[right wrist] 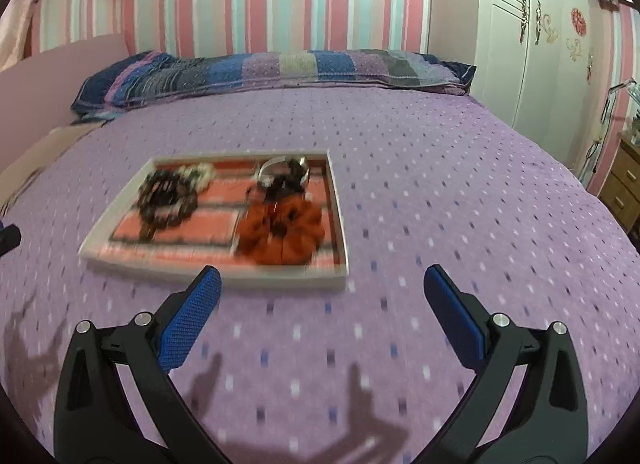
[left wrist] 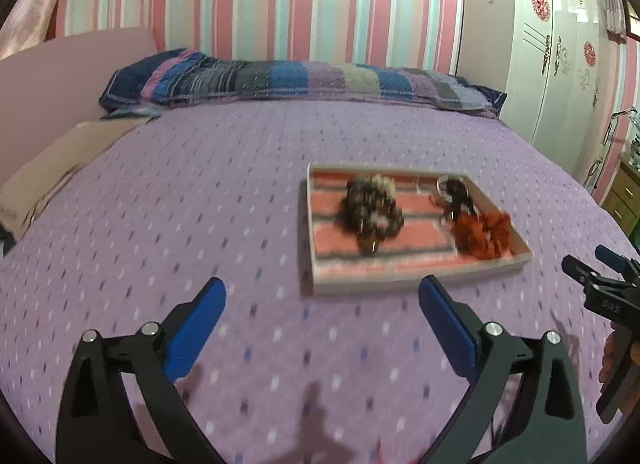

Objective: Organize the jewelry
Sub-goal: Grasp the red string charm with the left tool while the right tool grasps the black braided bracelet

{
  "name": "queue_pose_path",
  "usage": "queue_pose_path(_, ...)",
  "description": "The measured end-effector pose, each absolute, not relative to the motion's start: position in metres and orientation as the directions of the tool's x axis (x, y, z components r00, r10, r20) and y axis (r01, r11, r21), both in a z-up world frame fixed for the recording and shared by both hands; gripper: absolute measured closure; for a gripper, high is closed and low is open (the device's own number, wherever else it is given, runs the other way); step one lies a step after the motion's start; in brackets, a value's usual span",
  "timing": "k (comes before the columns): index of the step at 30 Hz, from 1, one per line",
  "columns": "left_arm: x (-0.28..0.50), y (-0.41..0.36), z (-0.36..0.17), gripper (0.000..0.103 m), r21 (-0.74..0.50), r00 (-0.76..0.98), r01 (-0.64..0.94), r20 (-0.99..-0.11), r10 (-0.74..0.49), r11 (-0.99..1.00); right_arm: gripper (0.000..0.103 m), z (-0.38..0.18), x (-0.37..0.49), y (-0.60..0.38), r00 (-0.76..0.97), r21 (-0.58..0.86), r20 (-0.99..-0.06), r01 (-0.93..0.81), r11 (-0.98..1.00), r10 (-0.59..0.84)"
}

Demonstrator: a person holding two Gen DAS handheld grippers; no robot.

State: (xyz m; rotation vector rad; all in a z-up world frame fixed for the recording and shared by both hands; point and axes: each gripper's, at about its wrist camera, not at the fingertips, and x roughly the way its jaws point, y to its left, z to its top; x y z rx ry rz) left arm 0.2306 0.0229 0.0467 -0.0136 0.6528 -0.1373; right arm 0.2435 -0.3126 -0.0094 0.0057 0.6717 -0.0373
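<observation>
- The left tool [left wrist: 322,296] has its jaws wide apart, nothing between them, above the bed [left wrist: 200,200]; the tray [left wrist: 420,282] lies ahead to its right
- The left view alone shows the right tool [left wrist: 600,280] and a hand [left wrist: 610,356] at the edge
- The right tool [right wrist: 322,284] is also spread wide and empty; here the tray [right wrist: 338,200] shows a silver ring [right wrist: 266,170] above the orange scrunchie [right wrist: 288,234], with a dark scrunchie [right wrist: 166,200] to the left

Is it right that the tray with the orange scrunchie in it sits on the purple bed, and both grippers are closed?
Not quite. The tray with the orange scrunchie does sit on the purple bed, but both grippers are open: the right wrist view shows the right gripper spread wide with nothing between its fingers, and the left wrist view shows the same for the left gripper.
</observation>
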Motion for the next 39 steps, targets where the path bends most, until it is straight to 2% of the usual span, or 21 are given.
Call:
queue_pose_path(4, 0.19, 0.038, 0.03, 0.008, -0.074, 0.768, 0.106, -0.628, -0.129, 0.992, 0.004, -0.023, 0.194, -0.31, 0.776, -0.049, -0.626, 0.05, 0.998, -0.069)
queue_pose_path(9, 0.152, 0.045, 0.02, 0.008, -0.086, 0.764, 0.104, -0.631, -0.135, 0.991, 0.004, -0.035, 0.153, -0.318, 0.769, 0.013, -0.639, 0.053, 0.998, -0.033)
queue_pose_path(14, 0.133, 0.039, 0.0, 0.008, -0.068, 0.745, 0.128, -0.652, -0.142, 0.989, 0.004, -0.051, 0.131, -0.321, 0.761, 0.011, -0.647, 0.058, 0.998, -0.037)
queue_pose_path(21, 0.136, 0.035, -0.019, 0.008, -0.19, 0.67, 0.184, -0.694, -0.264, 0.964, 0.004, -0.066, 0.122, -0.322, 0.745, 0.093, -0.667, 0.056, 0.994, 0.02)
queue_pose_path(27, 0.132, 0.018, -0.024, 0.008, -0.142, 0.674, 0.231, -0.69, -0.264, 0.963, 0.004, -0.071, 0.117, -0.31, 0.752, 0.072, -0.659, 0.033, 0.997, 0.023)
queue_pose_path(31, 0.131, 0.008, -0.032, 0.008, -0.072, 0.686, 0.226, -0.696, -0.211, 0.972, 0.004, -0.072, 0.115, -0.3, 0.754, 0.043, -0.656, 0.007, 0.999, 0.023)
queue_pose_path(39, 0.133, -0.004, -0.035, 0.008, -0.073, 0.693, 0.236, -0.687, -0.221, 0.969, 0.004, -0.075, 0.115, -0.283, 0.751, 0.032, -0.659, -0.024, 0.999, 0.039)
